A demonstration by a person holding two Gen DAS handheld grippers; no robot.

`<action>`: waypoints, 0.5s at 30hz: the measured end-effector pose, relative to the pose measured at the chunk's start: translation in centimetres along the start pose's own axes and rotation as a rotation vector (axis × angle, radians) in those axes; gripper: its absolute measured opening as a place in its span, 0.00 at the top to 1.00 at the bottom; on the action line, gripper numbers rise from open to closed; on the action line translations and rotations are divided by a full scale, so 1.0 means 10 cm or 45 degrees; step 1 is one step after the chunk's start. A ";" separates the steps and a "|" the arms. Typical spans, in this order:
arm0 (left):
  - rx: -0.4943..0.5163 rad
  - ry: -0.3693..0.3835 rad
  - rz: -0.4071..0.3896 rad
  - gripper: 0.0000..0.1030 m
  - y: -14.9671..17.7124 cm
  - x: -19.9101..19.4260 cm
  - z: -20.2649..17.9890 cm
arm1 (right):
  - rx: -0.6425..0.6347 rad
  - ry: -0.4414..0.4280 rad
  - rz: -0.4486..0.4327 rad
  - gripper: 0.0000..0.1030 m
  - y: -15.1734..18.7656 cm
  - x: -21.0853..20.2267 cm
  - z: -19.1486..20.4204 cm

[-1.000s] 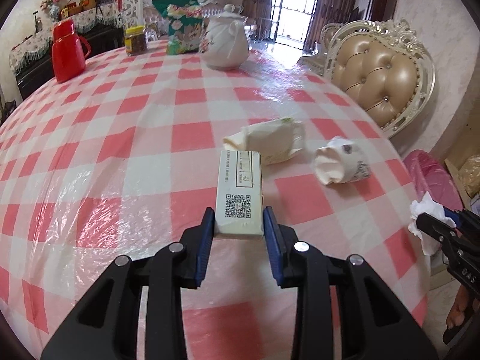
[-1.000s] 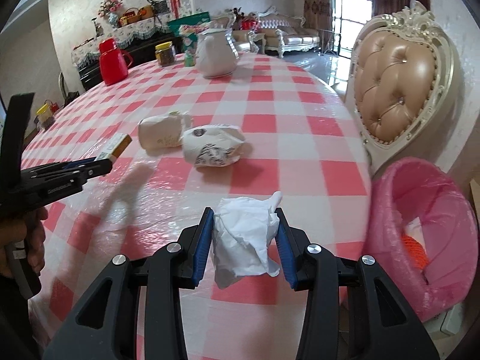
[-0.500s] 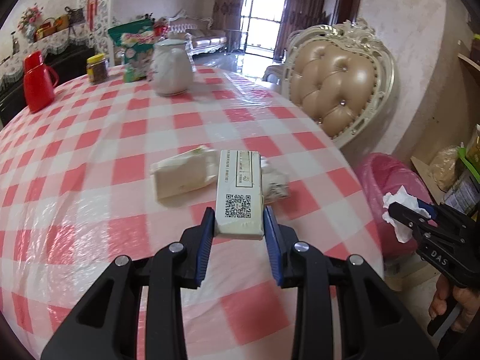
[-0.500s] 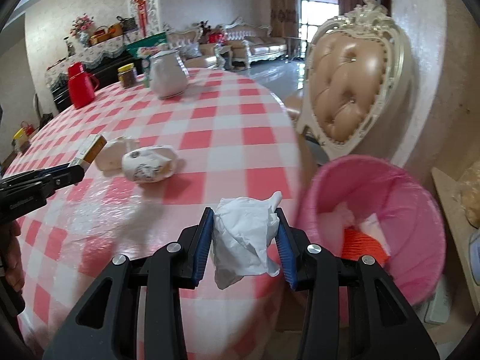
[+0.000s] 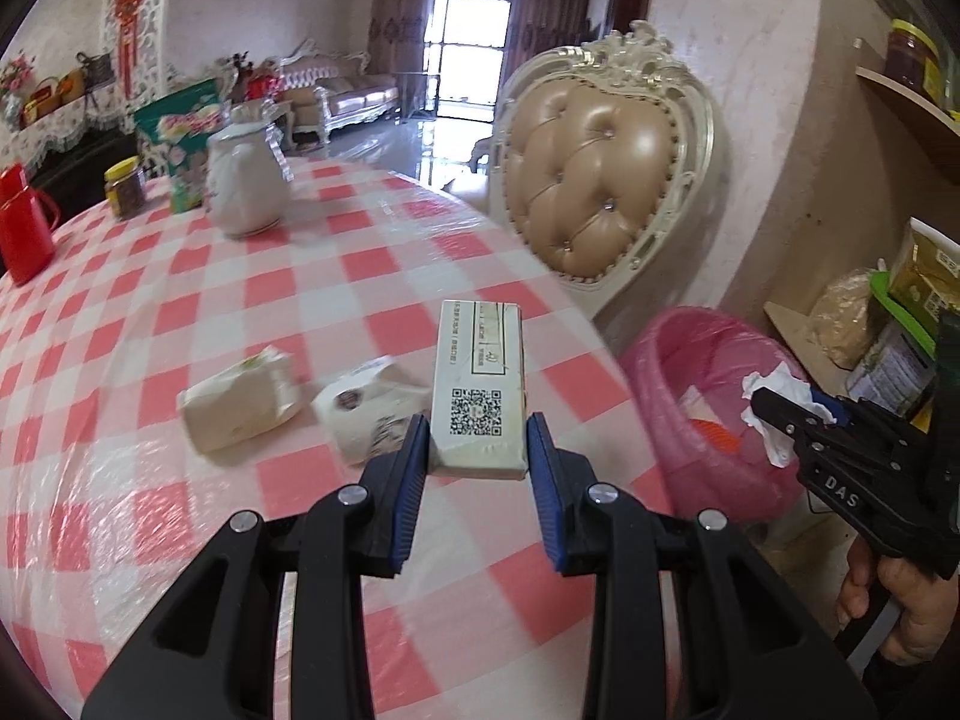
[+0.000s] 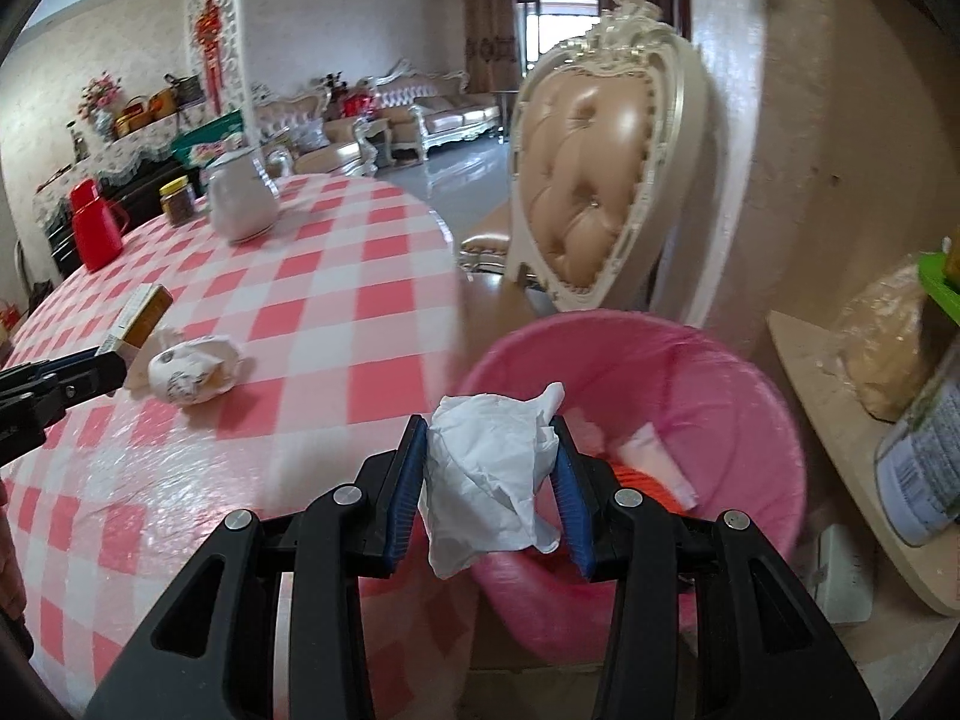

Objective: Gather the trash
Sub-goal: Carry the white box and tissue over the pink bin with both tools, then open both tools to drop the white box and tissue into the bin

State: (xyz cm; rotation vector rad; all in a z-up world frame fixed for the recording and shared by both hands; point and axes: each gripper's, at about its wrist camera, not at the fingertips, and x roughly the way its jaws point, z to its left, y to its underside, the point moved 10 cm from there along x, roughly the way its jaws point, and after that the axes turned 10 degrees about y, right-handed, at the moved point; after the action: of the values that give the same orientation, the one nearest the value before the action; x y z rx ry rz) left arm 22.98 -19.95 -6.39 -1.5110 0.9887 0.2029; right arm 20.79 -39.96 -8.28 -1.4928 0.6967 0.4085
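I am swinging both clamped grippers [image 5: 478, 438] [image 6: 490, 456], carton [image 5: 480, 384] and tissue [image 6: 489, 468], toward the pink bin [image 6: 750, 396], now probably within dropping reach at lower right.

Two wrappers [image 5: 240, 399] [image 5: 366, 405] lie side by side on the desk [image 5: 180, 312]; the bin [image 6: 690, 360] stands beside its right edge, a chair [image 6: 600, 180] behind it.

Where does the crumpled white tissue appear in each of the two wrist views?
Left wrist view: the crumpled white tissue is at the right edge, gripped by the right gripper, in front of the pink trash bin.
Right wrist view: the tissue is at bottom centre, between the blue pads.
Shared landmark: the pink bin.
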 end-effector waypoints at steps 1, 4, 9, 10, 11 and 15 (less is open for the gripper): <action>0.013 0.011 0.000 0.69 -0.03 0.03 -0.07 | 0.009 0.009 0.000 0.60 -0.01 0.01 -0.05; 0.046 0.035 0.000 0.69 -0.10 0.09 -0.22 | 0.039 0.041 -0.003 0.60 -0.04 0.05 -0.24; 0.083 0.081 0.008 0.69 -0.20 0.22 -0.44 | 0.076 0.086 -0.004 0.60 -0.08 0.13 -0.50; 0.093 0.089 0.008 0.69 -0.22 0.25 -0.49 | 0.084 0.094 -0.002 0.60 -0.09 0.15 -0.55; 0.098 0.096 0.008 0.69 -0.24 0.27 -0.53 | 0.091 0.103 -0.001 0.60 -0.10 0.18 -0.61; 0.126 0.140 0.011 0.69 -0.34 0.41 -0.72 | 0.117 0.134 0.001 0.60 -0.12 0.25 -0.80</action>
State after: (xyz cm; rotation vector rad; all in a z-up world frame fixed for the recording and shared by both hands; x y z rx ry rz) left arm 24.79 -28.56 -4.92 -1.4401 1.0775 0.0765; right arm 22.07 -48.32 -8.45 -1.4342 0.7890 0.2965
